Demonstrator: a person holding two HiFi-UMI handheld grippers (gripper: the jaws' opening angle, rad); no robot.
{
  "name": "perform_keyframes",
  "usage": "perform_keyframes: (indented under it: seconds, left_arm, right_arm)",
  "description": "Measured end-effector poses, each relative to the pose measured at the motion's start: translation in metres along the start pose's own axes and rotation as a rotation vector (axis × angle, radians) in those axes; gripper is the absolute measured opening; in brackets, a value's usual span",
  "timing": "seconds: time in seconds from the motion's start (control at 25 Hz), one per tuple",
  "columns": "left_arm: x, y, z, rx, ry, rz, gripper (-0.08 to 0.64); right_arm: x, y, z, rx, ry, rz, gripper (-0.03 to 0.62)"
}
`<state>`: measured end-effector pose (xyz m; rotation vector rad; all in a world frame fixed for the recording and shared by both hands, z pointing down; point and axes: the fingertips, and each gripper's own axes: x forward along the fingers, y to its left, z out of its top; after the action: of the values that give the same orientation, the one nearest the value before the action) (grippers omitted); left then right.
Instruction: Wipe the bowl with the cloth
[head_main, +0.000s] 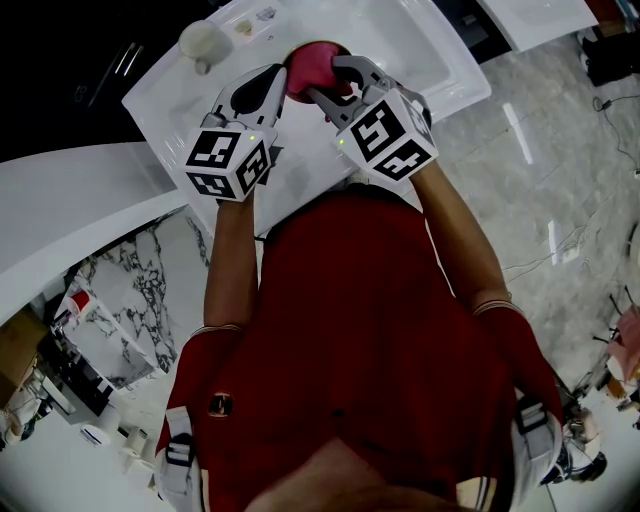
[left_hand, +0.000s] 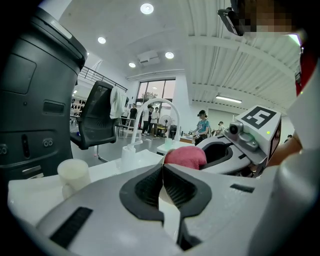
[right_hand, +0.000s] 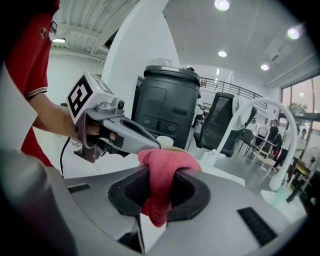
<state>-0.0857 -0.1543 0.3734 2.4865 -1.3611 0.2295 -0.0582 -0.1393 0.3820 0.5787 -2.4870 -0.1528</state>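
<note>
The pink cloth (head_main: 312, 66) is bunched between my two grippers over the white counter. My right gripper (head_main: 326, 88) is shut on it, and a fold of the cloth (right_hand: 161, 186) hangs down between its pads. My left gripper (head_main: 284, 82) faces it from the left, with its jaws shut on a thin cream edge that looks like the bowl's rim (left_hand: 168, 207). Only a sliver of the cream bowl (right_hand: 176, 148) shows behind the cloth; the rest is hidden. In the left gripper view the cloth (left_hand: 185, 157) sits just beyond the left gripper (left_hand: 162, 172).
A cream cup (head_main: 204, 43) stands at the counter's back left, close to the left gripper. The white counter (head_main: 430, 55) ends at edges on the right and front. A curved white tap (right_hand: 280, 145), a black bin (right_hand: 167, 107) and an office chair (left_hand: 97, 117) stand beyond.
</note>
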Motion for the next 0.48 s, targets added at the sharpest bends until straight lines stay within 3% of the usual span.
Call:
perform_keyframes:
  seconds: [0.48]
  left_arm:
    - [-0.005,0.002,0.003,0.004,-0.021,0.028,0.011]
  right_arm:
    - [-0.006,-0.008,-0.014,0.164,0.018,-0.035,0.071]
